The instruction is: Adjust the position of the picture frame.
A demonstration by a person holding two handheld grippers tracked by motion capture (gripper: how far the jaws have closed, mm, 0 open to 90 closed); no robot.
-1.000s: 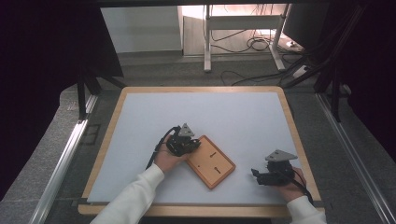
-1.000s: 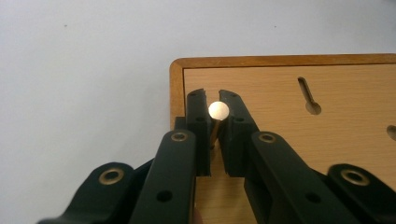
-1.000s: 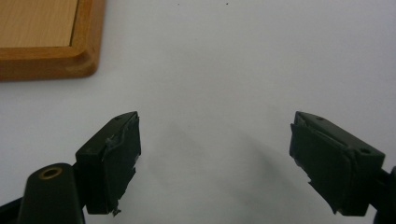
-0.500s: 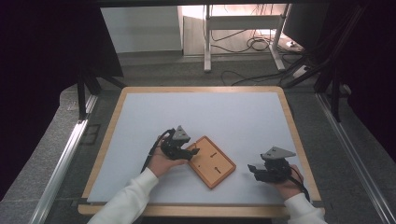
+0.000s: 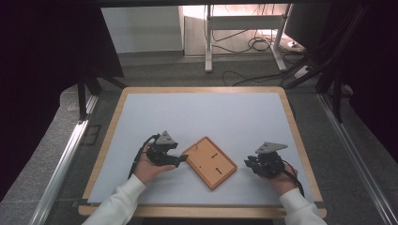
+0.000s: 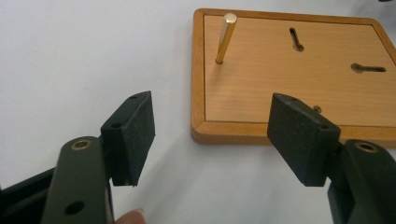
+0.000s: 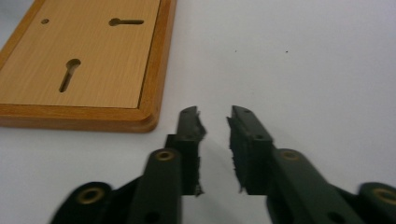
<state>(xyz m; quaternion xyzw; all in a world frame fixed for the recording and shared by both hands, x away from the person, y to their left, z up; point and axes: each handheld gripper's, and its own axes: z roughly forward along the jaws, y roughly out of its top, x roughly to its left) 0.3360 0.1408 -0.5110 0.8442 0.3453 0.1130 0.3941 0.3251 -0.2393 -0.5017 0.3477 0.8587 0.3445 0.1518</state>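
The wooden board (image 5: 209, 162) is lying flat on the white table top (image 5: 202, 117), turned at a slant, in the near half between the two grippers; wide bare surface is stretching behind it toward the far wooden edge (image 5: 202, 89), while the near edge is sitting close below it. The left gripper (image 5: 179, 160) is resting just beside the board's left corner; in the left gripper view its jaws are standing released and wide, having just been opening, with nothing between them but white surface and the board's rim just ahead. The right gripper (image 5: 248, 163) is sitting near the board's right corner, apart from it; its jaws have just been closing and are showing a narrow empty gap. The board is showing a raised, rounded frame, two keyhole slots (image 6: 296, 39) and a thin brass pin (image 6: 225, 38) standing tilted near one corner.
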